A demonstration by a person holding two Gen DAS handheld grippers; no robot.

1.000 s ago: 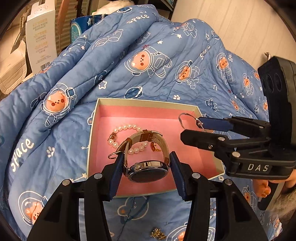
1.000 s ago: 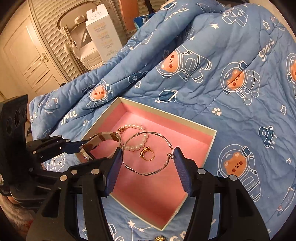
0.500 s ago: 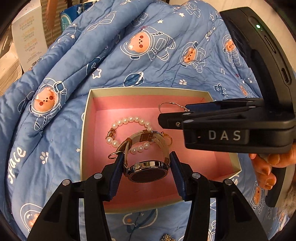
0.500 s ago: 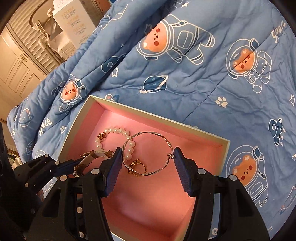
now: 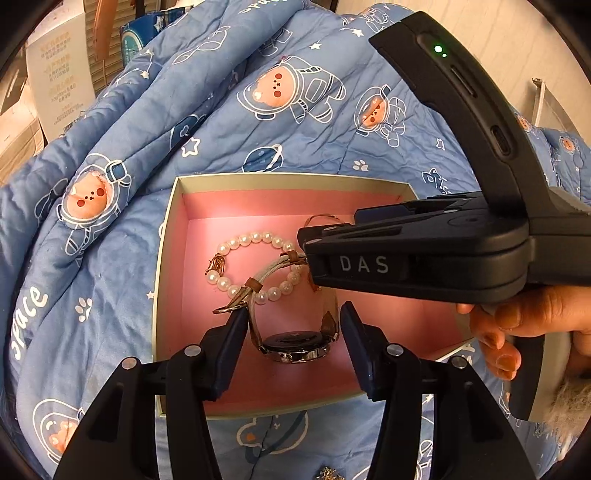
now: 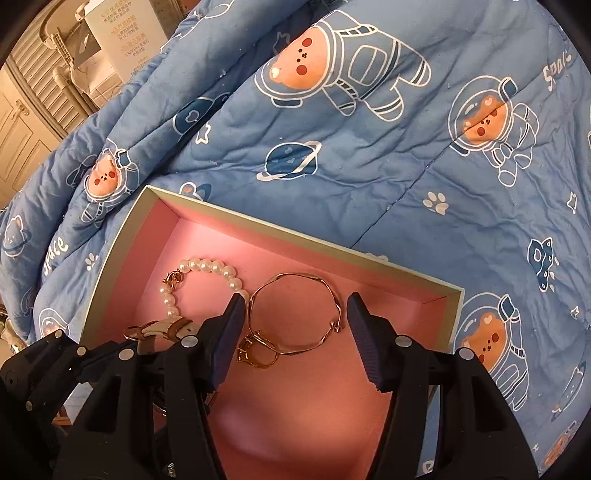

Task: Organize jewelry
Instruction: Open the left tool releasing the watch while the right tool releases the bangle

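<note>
A pink-lined box point(image 5: 168, 258) point(image 6: 122, 229) lies on the blue quilt. In it are a pearl bracelet point(image 5: 240, 242) point(image 6: 207, 266), a gold ring point(image 6: 258, 356), a thin bangle point(image 6: 295, 314) and a watch point(image 5: 295, 343) with a pale strap. My left gripper point(image 5: 293, 325) is open; the watch lies on the box floor between its fingers, free of the pads. My right gripper point(image 6: 295, 314) is open over the box; the bangle lies between its fingers, near the left pad and clear of the right. The right gripper's body point(image 5: 406, 254) reaches in from the right in the left wrist view.
The quilt point(image 5: 258, 110) rises in folds behind the box. White cartons point(image 5: 59, 74) point(image 6: 122, 33) stand beyond it, with louvred doors point(image 6: 33, 92) at the left. A small gold trinket point(image 5: 327, 472) lies on the quilt in front of the box.
Both grippers have dropped lower into the box and opened. The watch and the bangle, held before, now lie on the pink floor. The right gripper moved further over the box.
</note>
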